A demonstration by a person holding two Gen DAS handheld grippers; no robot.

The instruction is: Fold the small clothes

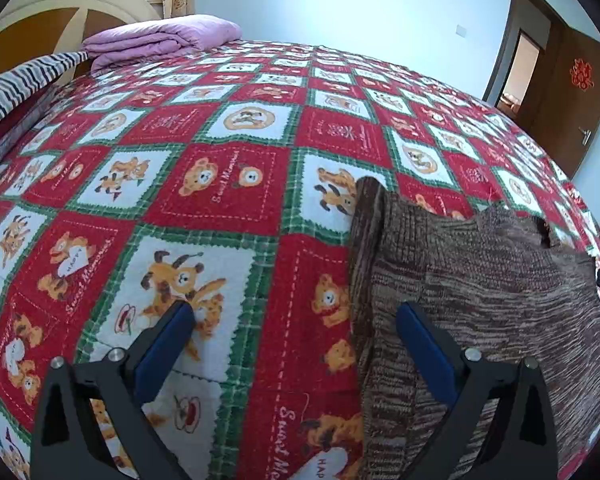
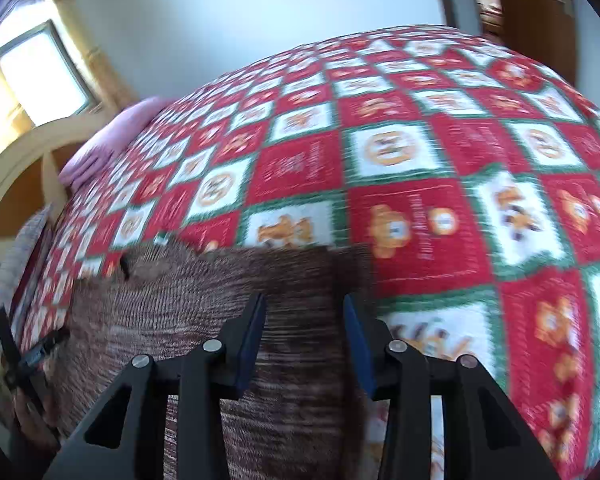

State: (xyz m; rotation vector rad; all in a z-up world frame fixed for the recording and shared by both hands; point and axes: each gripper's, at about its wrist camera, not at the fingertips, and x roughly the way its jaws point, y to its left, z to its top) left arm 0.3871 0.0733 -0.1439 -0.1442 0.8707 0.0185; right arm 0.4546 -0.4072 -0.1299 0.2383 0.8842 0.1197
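Bedspread (image 1: 228, 192) (patchwork) | brown sweater (image 1: 480, 280) lying flat | left gripper (image 1: 296, 320) apart | right gripper (image 2: 305, 312) apart, empty

One brown knitted garment (image 1: 480, 292) lies on one bed covered by one red, white and green patchwork quilt (image 1: 228, 184). One folded purple blanket (image 1: 160, 38) sits at the far end, beside one striped cloth (image 1: 16, 88). Two grippers show, one left (image 1: 296, 312) and one right (image 2: 304, 300). One door (image 1: 568, 92) and one window (image 2: 40, 72) are visible.
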